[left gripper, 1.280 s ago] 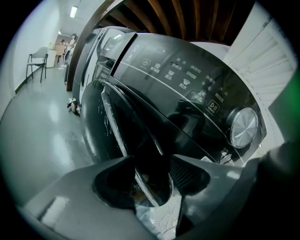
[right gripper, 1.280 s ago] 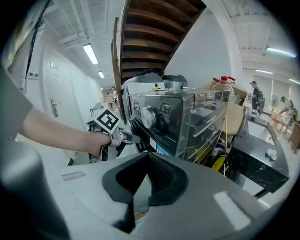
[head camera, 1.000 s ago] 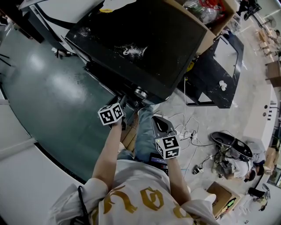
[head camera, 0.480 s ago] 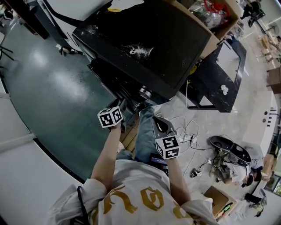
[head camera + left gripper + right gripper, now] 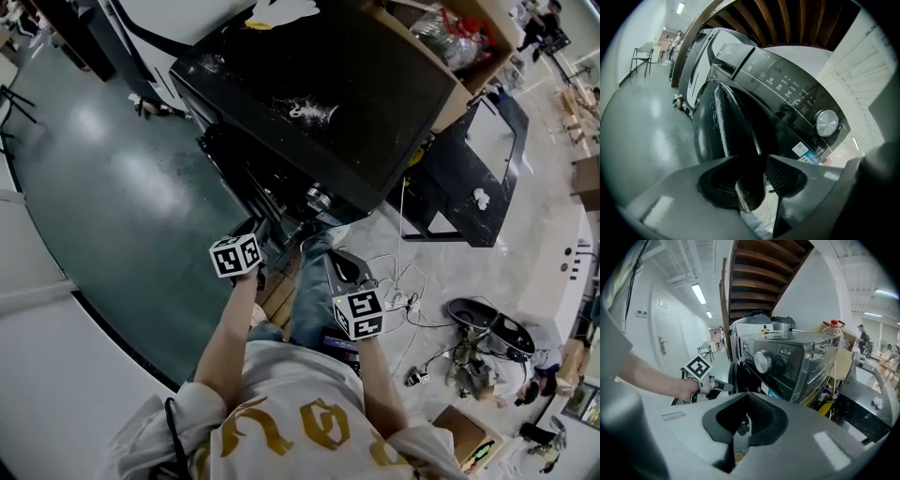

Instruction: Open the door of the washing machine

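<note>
The black washing machine (image 5: 347,103) stands ahead of me, its front facing my legs. In the left gripper view its round dark door (image 5: 710,131) sits below the control panel and the silver dial (image 5: 827,123). My left gripper (image 5: 747,187) is shut on the door's rim, which runs down into the narrow gap between the jaws. The head view shows that left gripper (image 5: 261,230) against the machine's front. The right gripper view shows the left gripper (image 5: 723,387) touching the door's edge (image 5: 736,376). My right gripper (image 5: 339,265) hangs back from the machine, its jaws (image 5: 740,425) shut and holding nothing.
A cardboard box (image 5: 459,37) full of items stands right of the machine. A low black frame (image 5: 469,159) lies on the floor beside it. Cables (image 5: 403,291) trail over the pale floor at my right. Left of the machine is green floor (image 5: 112,197) with a chair (image 5: 642,54) far back.
The head view has shifted, so the machine sits a little higher and further right. My left gripper stays at the door's rim and the right gripper has hardly moved.
</note>
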Action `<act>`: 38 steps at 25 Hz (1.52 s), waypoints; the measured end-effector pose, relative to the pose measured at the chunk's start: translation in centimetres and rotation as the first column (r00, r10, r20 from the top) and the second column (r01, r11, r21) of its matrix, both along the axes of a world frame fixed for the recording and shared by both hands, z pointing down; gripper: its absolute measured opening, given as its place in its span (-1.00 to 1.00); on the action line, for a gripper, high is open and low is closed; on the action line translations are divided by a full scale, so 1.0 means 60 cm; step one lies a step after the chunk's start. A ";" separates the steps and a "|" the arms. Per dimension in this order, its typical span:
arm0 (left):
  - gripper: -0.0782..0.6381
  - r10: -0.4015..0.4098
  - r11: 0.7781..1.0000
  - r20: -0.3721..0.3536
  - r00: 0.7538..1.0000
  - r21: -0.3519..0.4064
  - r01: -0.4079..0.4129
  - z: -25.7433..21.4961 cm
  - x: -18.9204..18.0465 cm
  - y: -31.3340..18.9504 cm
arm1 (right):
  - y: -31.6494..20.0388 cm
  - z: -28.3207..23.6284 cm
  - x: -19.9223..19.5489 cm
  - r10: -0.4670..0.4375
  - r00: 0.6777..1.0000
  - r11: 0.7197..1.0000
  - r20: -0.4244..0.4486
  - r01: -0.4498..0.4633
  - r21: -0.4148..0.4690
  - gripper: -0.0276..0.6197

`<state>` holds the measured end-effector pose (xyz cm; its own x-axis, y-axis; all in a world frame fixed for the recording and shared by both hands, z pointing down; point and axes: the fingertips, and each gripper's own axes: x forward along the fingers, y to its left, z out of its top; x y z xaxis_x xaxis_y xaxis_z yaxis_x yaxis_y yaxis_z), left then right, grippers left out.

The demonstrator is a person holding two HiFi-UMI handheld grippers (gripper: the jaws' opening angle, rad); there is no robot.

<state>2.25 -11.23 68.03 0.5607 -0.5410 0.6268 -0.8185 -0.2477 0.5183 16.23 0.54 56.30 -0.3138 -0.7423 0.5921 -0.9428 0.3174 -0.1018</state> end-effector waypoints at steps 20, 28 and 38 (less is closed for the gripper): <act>-0.39 -0.012 1.000 0.060 0.998 -0.006 0.013 0.001 -0.109 0.052 | -0.001 -0.012 -0.077 -0.067 0.997 0.997 0.033 0.066 0.029 -0.84; -0.40 -0.033 0.999 0.085 0.996 -0.002 0.033 0.003 -0.149 0.063 | -0.002 -0.014 -0.100 -0.096 0.995 0.995 0.028 0.095 0.031 -0.84; -0.43 -0.051 0.999 0.115 0.992 0.005 0.051 0.005 -0.203 0.072 | -0.016 -0.021 -0.147 -0.150 0.988 0.988 0.042 0.148 0.041 -0.84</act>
<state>-9.94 -6.92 68.35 0.4565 -0.5686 0.6844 -0.8843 -0.2052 0.4194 7.43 -0.41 55.07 -0.4482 -0.7070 0.5471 -0.8794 0.4584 -0.1281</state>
